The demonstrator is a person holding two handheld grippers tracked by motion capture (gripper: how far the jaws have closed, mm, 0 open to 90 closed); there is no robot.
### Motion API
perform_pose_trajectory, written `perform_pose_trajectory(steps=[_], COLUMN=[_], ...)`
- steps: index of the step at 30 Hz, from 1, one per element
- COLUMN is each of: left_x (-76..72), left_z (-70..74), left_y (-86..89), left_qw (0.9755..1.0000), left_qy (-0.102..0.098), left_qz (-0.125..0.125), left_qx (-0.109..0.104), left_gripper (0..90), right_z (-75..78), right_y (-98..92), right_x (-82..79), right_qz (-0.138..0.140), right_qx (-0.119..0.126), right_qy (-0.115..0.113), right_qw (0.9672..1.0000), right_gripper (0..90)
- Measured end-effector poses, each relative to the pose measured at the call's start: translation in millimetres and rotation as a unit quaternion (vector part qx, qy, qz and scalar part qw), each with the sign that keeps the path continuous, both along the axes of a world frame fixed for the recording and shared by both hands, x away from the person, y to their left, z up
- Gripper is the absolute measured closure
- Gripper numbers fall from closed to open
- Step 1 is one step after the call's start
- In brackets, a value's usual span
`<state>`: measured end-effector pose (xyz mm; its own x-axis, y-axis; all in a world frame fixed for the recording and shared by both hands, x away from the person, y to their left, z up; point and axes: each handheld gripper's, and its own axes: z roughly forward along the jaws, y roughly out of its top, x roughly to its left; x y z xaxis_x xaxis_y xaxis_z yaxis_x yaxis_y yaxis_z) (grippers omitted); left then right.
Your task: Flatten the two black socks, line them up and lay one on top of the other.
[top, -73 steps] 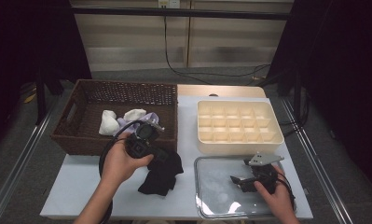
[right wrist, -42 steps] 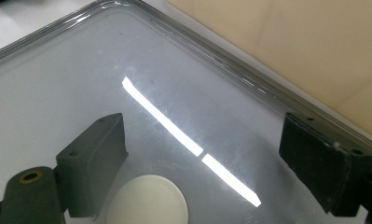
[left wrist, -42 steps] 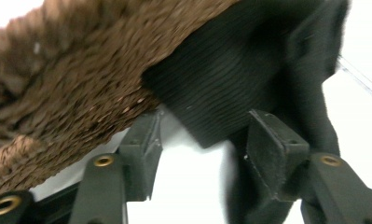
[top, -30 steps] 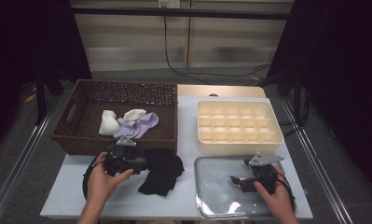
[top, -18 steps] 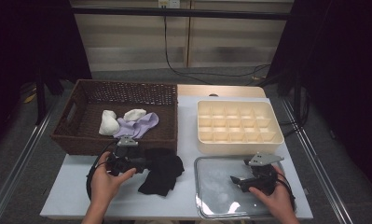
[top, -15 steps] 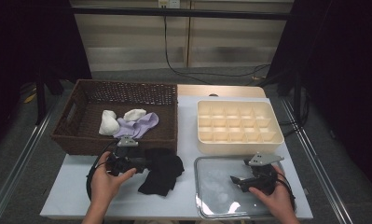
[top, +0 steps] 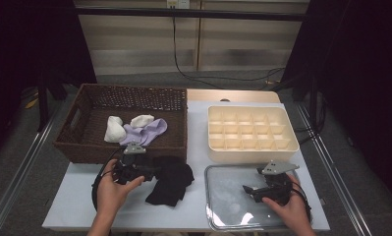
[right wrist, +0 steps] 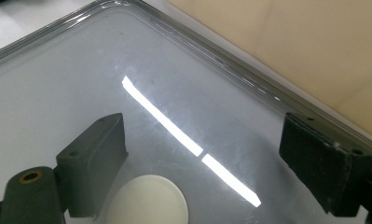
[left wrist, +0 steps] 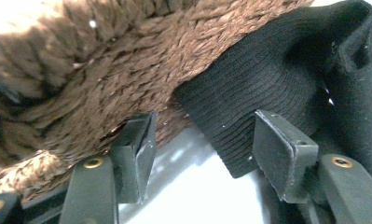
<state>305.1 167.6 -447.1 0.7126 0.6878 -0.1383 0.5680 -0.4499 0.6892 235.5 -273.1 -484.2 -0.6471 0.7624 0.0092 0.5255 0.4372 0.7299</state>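
Left gripper (top: 152, 170) lies low on the surface (top: 70, 211), pointing sideways at the black sock (top: 171, 181). Jaws partly open and have just been closing a little. In the left gripper view the sock's ribbed cuff (left wrist: 239, 102) sits between the pads; the right pad (left wrist: 279, 149) is against the knit or just beside it, the left pad (left wrist: 139, 151) is clear of it with bare surface in the gap. Not clamped.

Left pad sits close under the brown wicker basket (top: 174, 101); can't tell if it touches the weave.

Sock: black, ribbed knit, crumpled in a loose heap on the white surface, just in front of the basket's front wall and left of the clear lid (top: 223, 216). Cuff end faces the left gripper.

Right gripper (top: 247, 189) rests over the clear lid, jaws wide apart, nothing between them. Cream compartment box (top: 292, 147) just behind the lid.

White socks (top: 114, 129) and a lilac one (top: 149, 132) lie in the basket.
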Motion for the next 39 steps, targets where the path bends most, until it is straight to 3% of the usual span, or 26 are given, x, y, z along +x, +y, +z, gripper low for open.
perform_pose_trajectory(steps=[17, 24, 28, 39], left_x=[3.2, 2.6, 2.6, 3.0], left_z=[-2.4, -7.2, -8.4, -13.0], left_y=[1.1, -8.6, -9.5, -11.7], left_qw=[0.9995, 0.9998, 0.9997, 0.9997], left_qy=[0.018, 0.020, 0.020, 0.022], left_qz=[0.004, -0.004, -0.001, -0.009], left_qx=[-0.024, -0.008, -0.013, -0.010], left_gripper=[43.1, 43.0, 44.5, 53.8], right_z=[1.6, 7.0, 10.8, 24.6], right_y=[4.3, 17.7, 23.1, 60.5], right_x=[-5.5, -8.6, -6.5, -1.3], right_qz=[-0.019, 0.006, 0.017, 0.061], right_qx=[-0.003, -0.010, -0.008, 0.030], right_qy=[0.006, 0.014, 0.016, 0.028], right_qw=[0.9998, 0.9998, 0.9997, 0.9973], right_gripper=[14.6, 17.6, 18.4, 28.0])
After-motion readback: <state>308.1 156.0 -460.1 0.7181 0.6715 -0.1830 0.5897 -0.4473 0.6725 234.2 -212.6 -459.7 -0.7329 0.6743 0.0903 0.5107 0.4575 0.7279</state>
